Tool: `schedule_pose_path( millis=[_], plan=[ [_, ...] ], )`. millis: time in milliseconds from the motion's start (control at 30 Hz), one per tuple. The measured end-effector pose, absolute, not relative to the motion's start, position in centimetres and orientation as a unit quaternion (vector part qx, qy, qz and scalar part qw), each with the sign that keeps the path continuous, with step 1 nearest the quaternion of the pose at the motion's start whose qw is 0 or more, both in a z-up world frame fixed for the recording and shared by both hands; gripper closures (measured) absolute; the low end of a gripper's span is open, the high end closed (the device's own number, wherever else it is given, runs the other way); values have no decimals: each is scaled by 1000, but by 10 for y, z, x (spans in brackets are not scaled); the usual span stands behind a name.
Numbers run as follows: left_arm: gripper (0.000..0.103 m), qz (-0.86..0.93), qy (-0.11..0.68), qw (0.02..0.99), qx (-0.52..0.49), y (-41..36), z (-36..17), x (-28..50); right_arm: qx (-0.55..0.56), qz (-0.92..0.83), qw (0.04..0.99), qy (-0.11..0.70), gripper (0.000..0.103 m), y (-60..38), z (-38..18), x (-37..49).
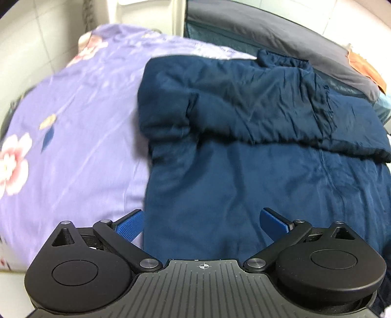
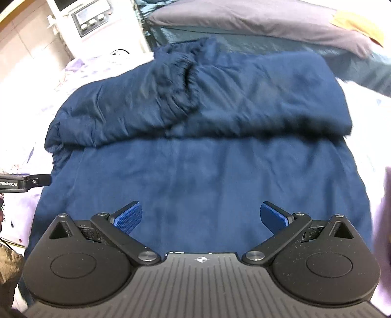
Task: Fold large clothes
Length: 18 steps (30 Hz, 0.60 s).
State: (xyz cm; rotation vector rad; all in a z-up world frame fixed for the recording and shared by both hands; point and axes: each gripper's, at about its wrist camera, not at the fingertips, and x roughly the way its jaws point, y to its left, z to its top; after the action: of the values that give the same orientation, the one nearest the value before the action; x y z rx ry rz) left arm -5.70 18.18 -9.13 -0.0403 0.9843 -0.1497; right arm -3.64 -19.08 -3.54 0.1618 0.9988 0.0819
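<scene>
A large navy blue garment [image 1: 244, 171] lies spread on a bed, its far part folded back toward me into a thick band with a sleeve cuff [image 1: 193, 107] lying on top. My left gripper [image 1: 202, 220] hovers open over the garment's near left edge, nothing between its blue pads [image 1: 130, 226]. In the right wrist view the same garment [image 2: 207, 176] fills the middle, with an elastic cuff [image 2: 188, 73] on the folded band. My right gripper [image 2: 200, 215] is open above the flat near part, holding nothing. The left gripper's body [image 2: 24, 182] shows at the left edge.
A lilac flowered bedsheet [image 1: 73, 122] covers the bed left of the garment. A grey pillow [image 1: 281, 39] and an orange cloth [image 1: 366, 66] lie at the far side. A white appliance with a display [image 2: 92, 17] stands beyond the bed at the far left.
</scene>
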Motion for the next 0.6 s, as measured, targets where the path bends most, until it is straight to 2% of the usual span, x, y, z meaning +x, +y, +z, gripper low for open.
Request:
schedule_pose_path(
  millis=[267, 600],
  plan=[
    [0, -59, 501, 853, -131, 207, -108, -93, 112, 5, 870, 480, 1, -252, -34, -100],
    [0, -41, 525, 833, -169, 230, -127, -149, 182, -34, 854, 487, 3, -341, -49, -184]
  ],
)
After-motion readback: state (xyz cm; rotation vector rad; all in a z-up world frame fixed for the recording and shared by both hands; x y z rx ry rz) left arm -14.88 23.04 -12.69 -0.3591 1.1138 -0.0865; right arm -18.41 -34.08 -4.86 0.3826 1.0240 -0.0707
